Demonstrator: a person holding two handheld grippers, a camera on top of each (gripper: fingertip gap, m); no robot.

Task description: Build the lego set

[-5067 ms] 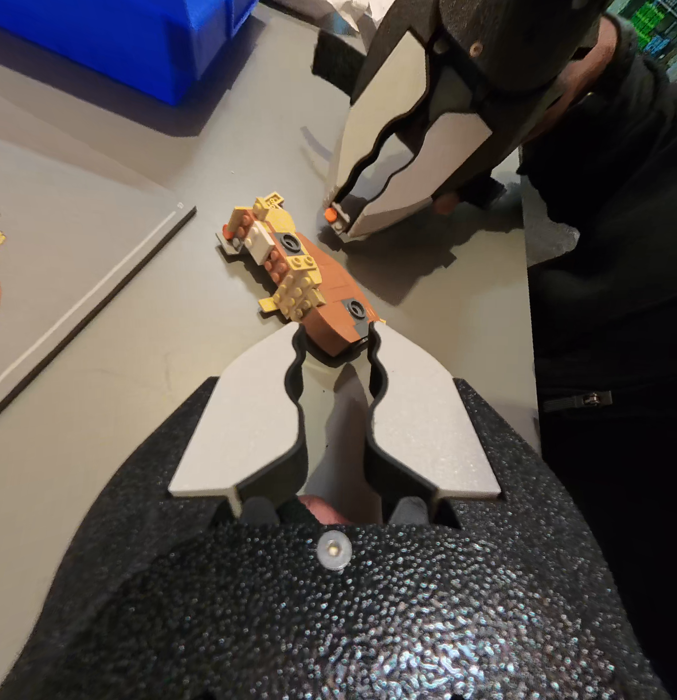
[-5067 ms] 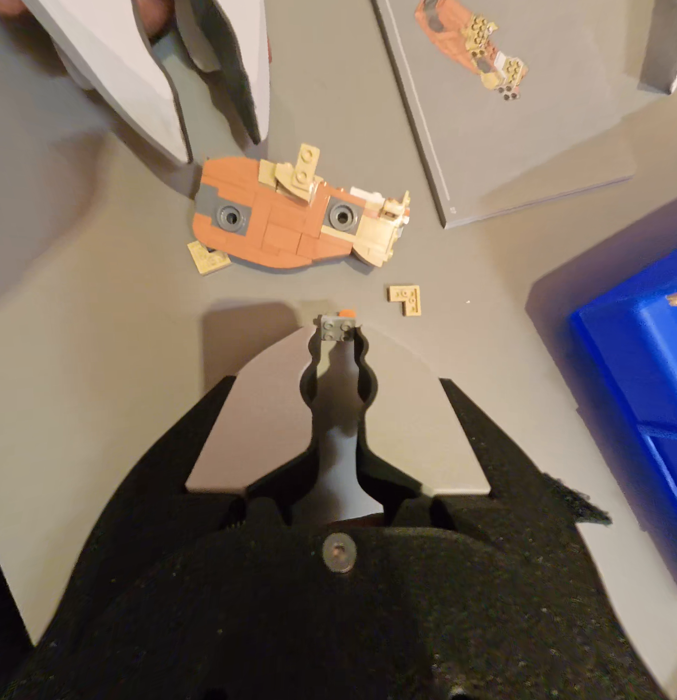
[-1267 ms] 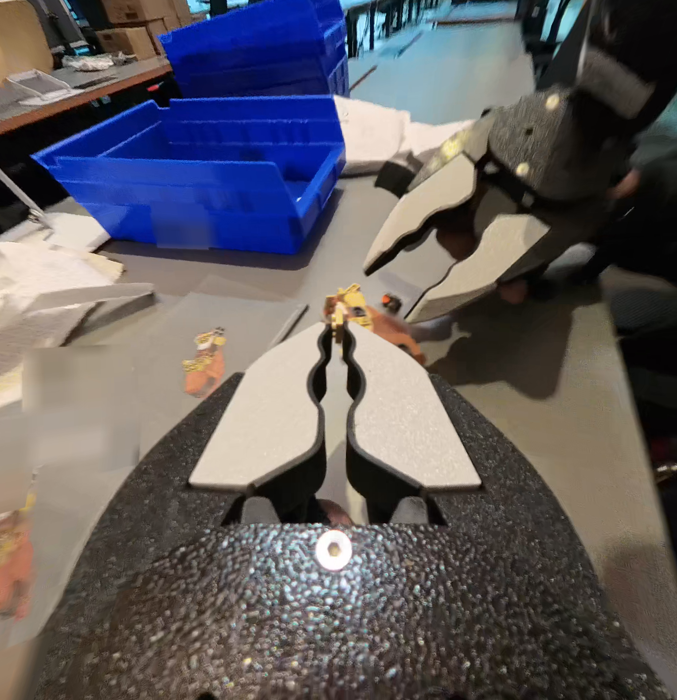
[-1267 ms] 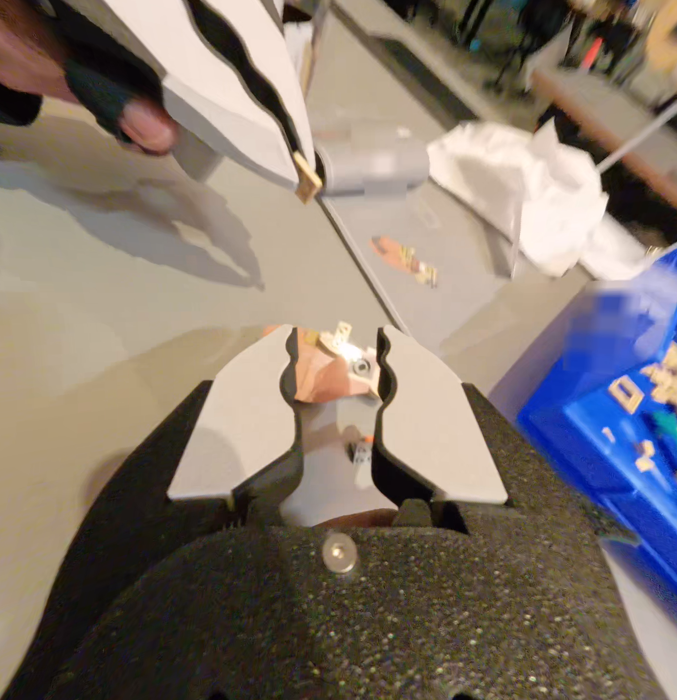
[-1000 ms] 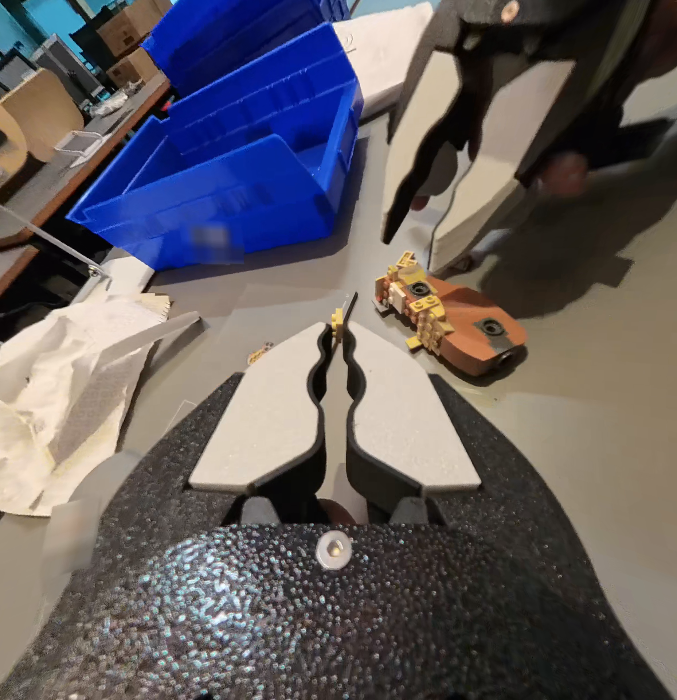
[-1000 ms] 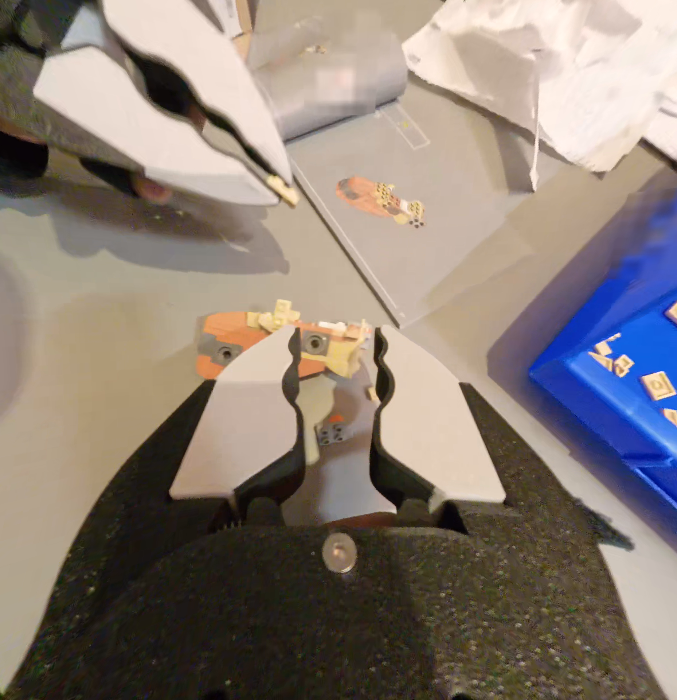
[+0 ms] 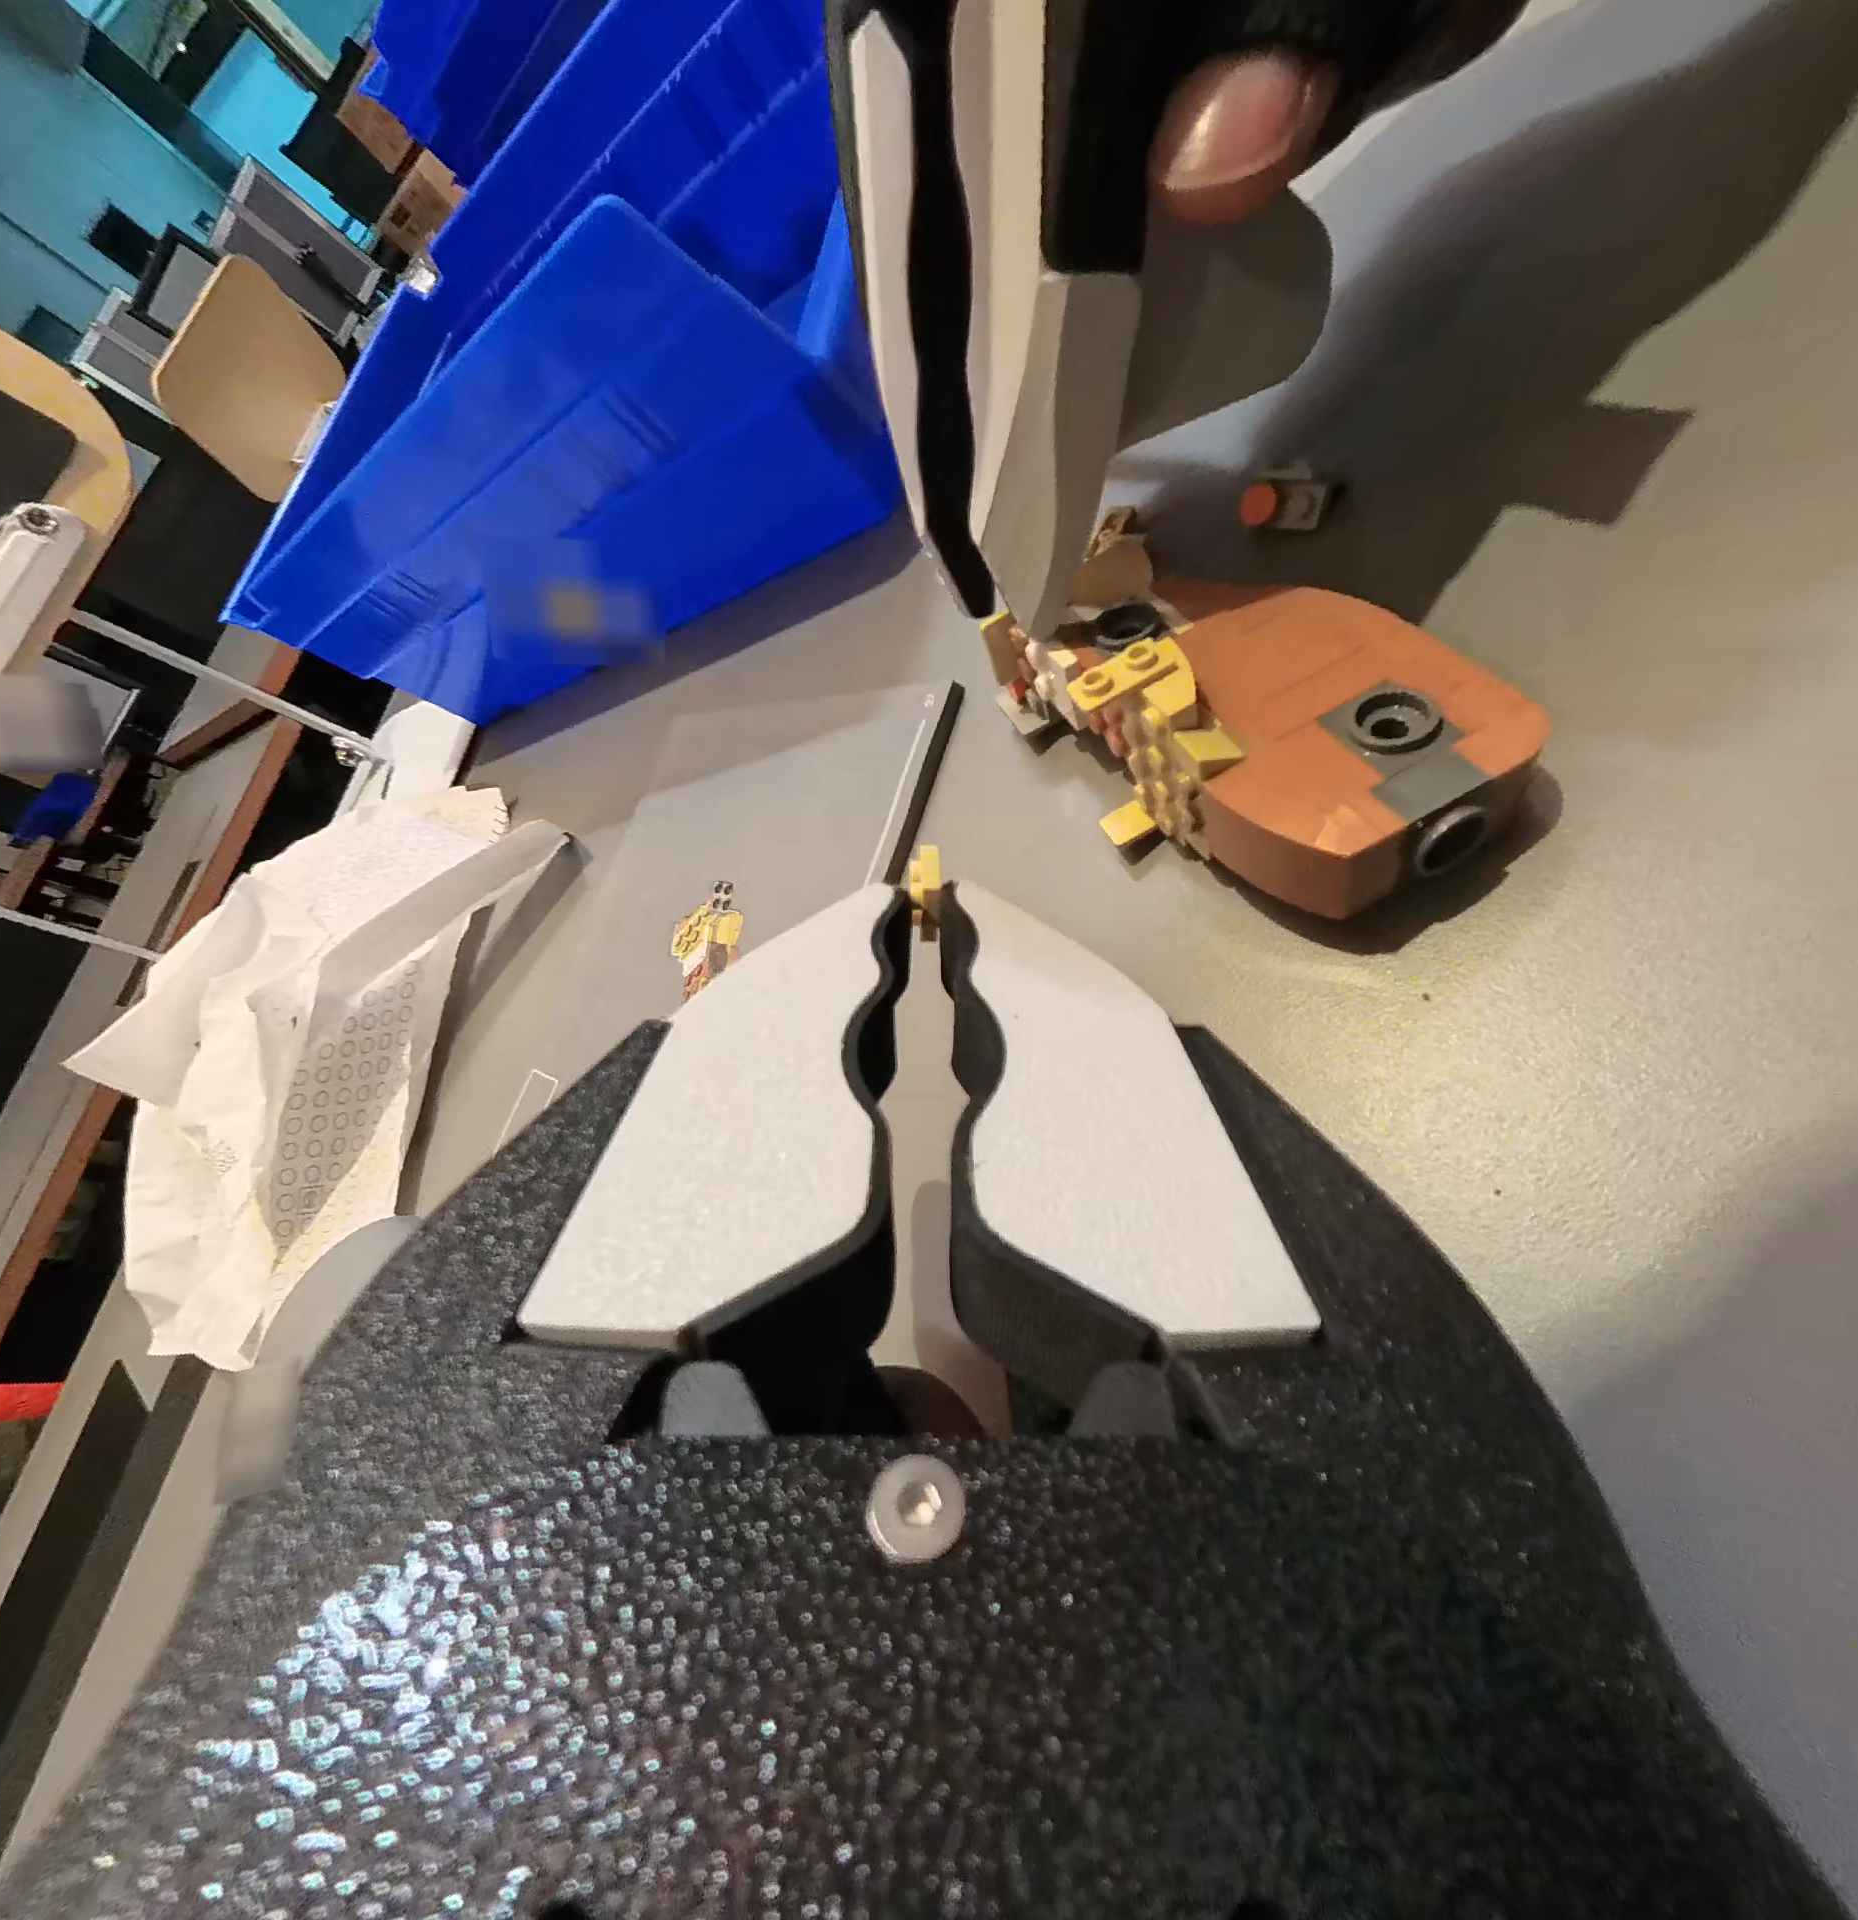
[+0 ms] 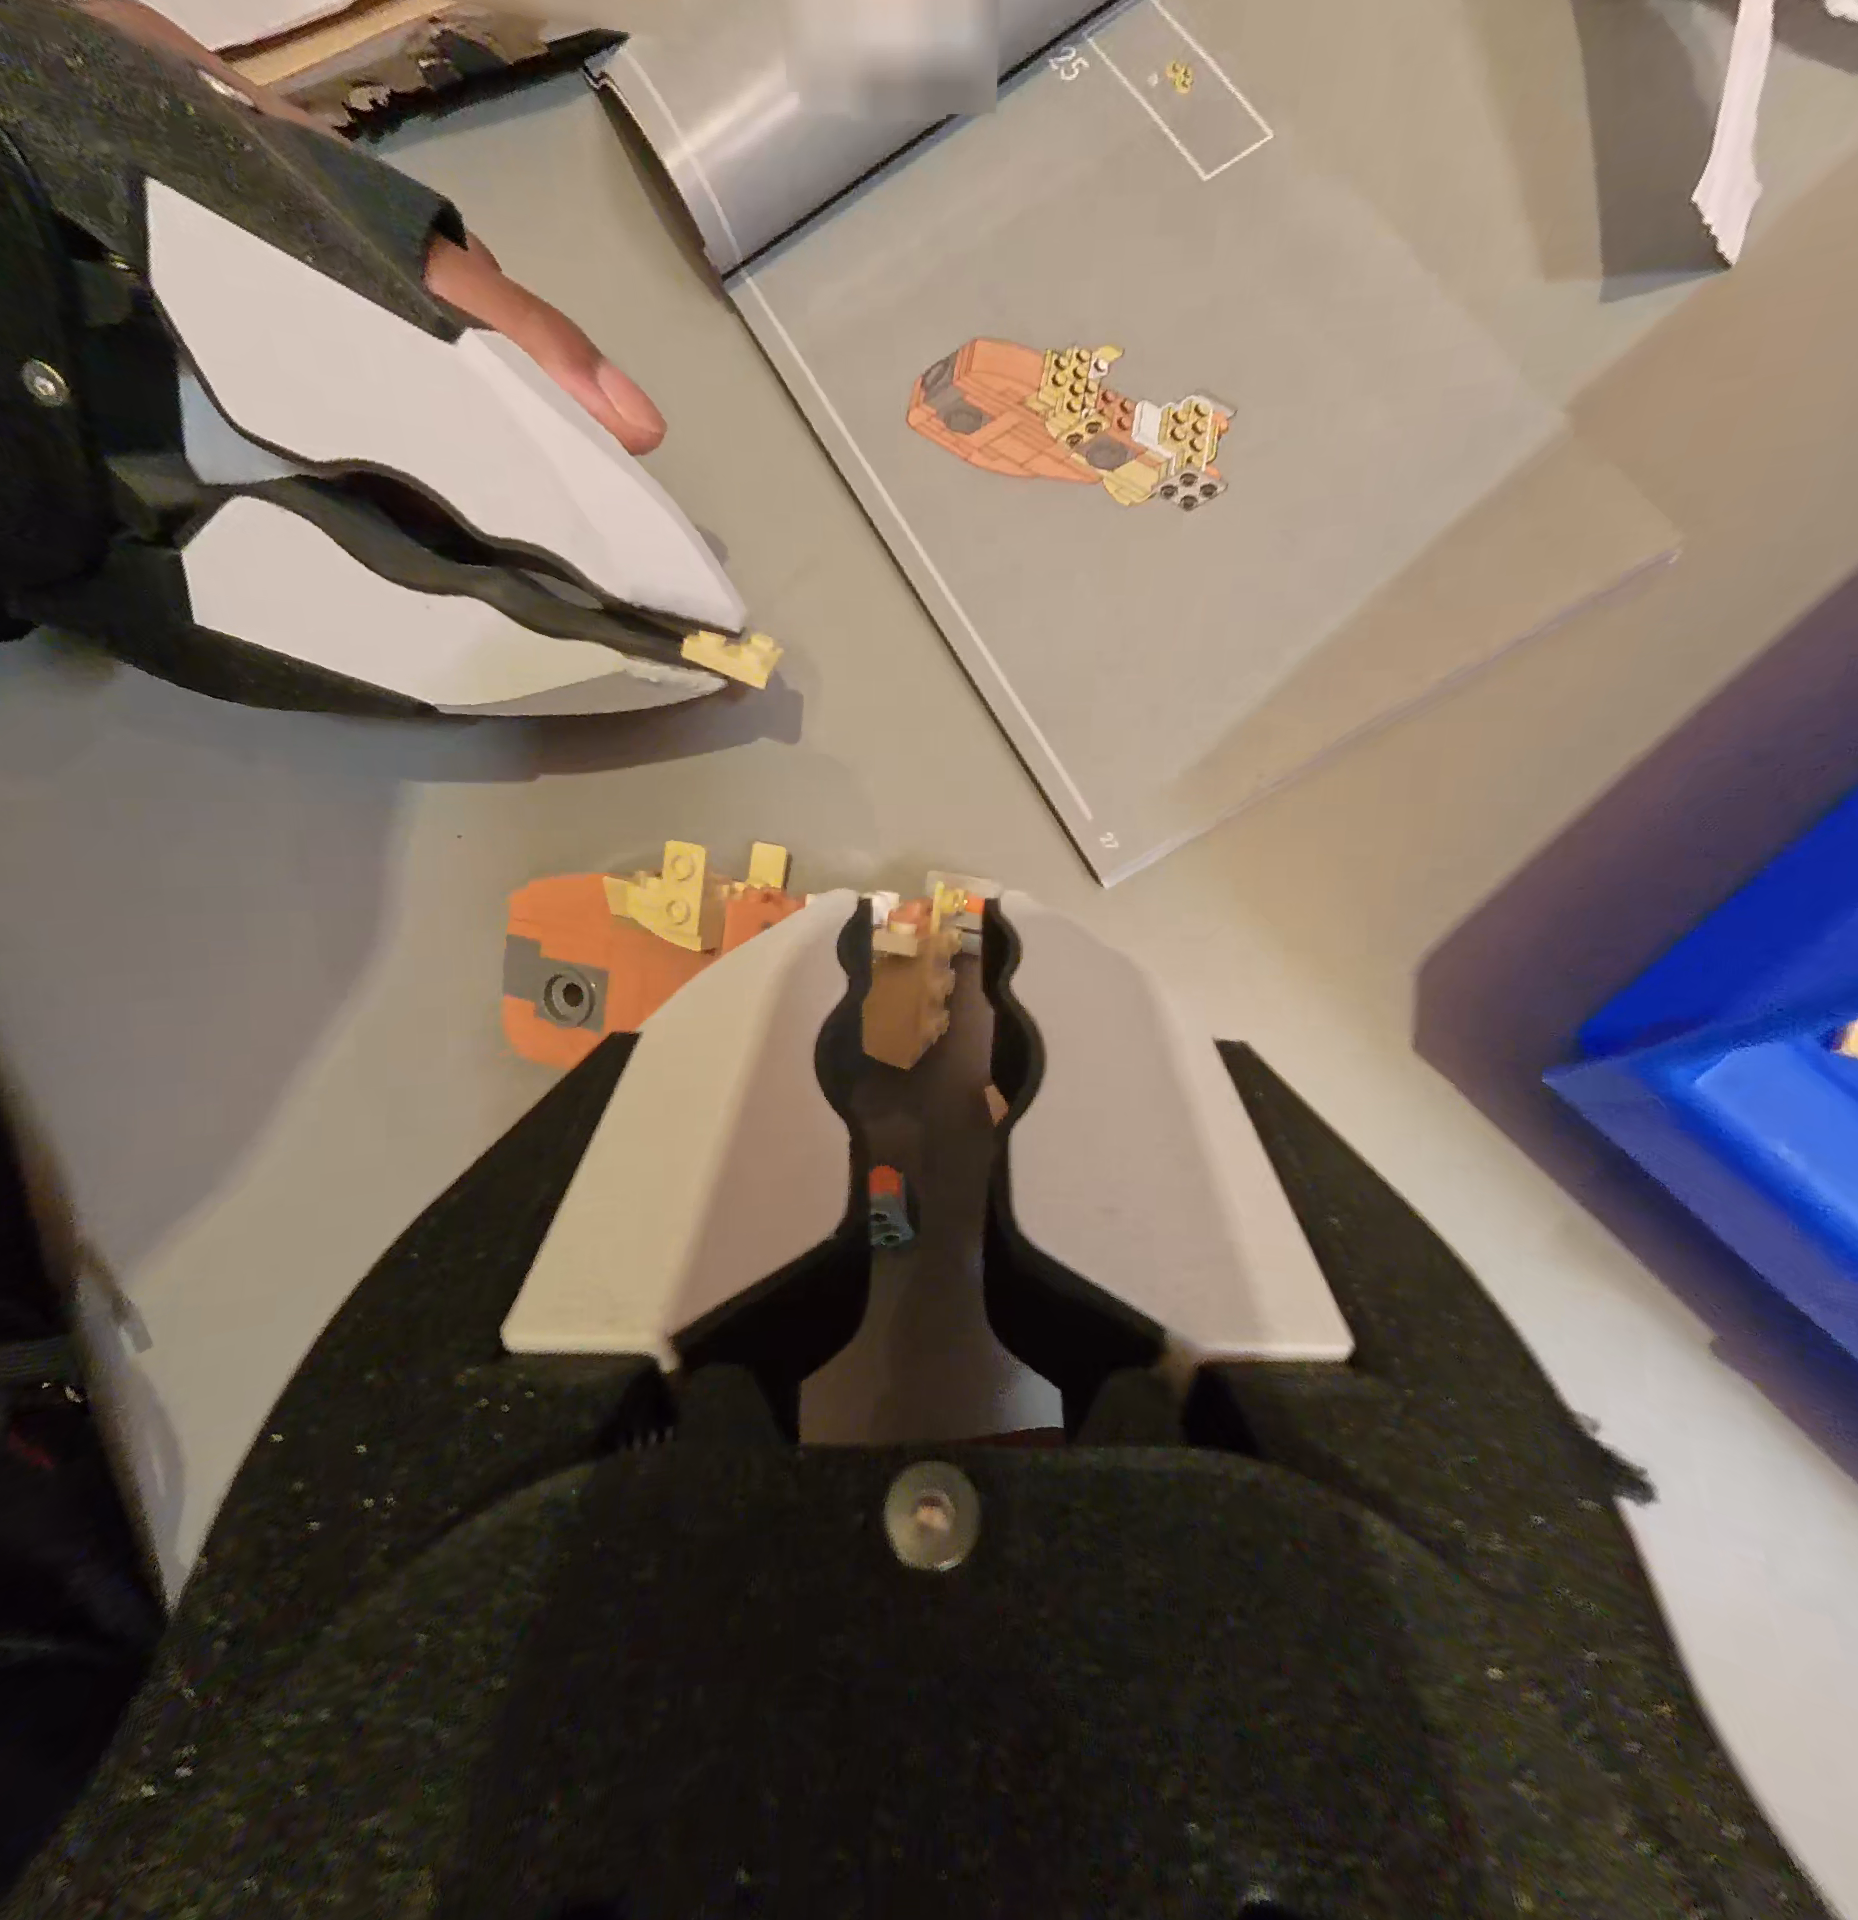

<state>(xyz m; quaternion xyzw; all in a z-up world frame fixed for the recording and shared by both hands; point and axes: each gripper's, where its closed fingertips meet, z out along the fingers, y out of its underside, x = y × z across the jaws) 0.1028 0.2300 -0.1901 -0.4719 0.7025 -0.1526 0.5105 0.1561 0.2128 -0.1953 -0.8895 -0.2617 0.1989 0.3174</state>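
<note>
In the left wrist view, the left hand-held gripper (image 7: 926, 902) is pinching a small tan plastic plate (image 7: 923, 885) edge-on between its nearly closed tips, holding it clear of the grey surface (image 7: 1527, 1091). Ahead and to the right, the partly built orange-brown brick model with tan studded pieces (image 7: 1309, 727) is lying on that surface. The right hand-held gripper (image 7: 1008, 613) is reaching down onto the model's tan front end. A small grey-and-orange loose piece (image 7: 1283, 506) is sitting just beyond the model. Blue plastic bins (image 7: 592, 416) and a crumpled white paper bag (image 7: 281, 1039) are lying to the left, with the open grey instruction booklet (image 7: 779, 821) between them and the model.

In the right wrist view, the right hand-held gripper (image 8: 925, 914) is straddling the model's (image 8: 634, 956) tan front section with its fingers somewhat apart; whether they are actually gripping it I cannot tell. The left hand-held gripper (image 8: 733, 655) is showing at upper left, clamped on the tan plate (image 8: 733, 652) and well apart from the model.

The step in hand looks like steadying the model while the tan plate is being brought over. The next move calls for lining the plate's underside up with the studs and pressing down while the model is braced.

The booklet (image 8: 1164, 582) is showing a printed picture of the model and a page number, which I am leaving unread; no brand marks are legible.
</note>
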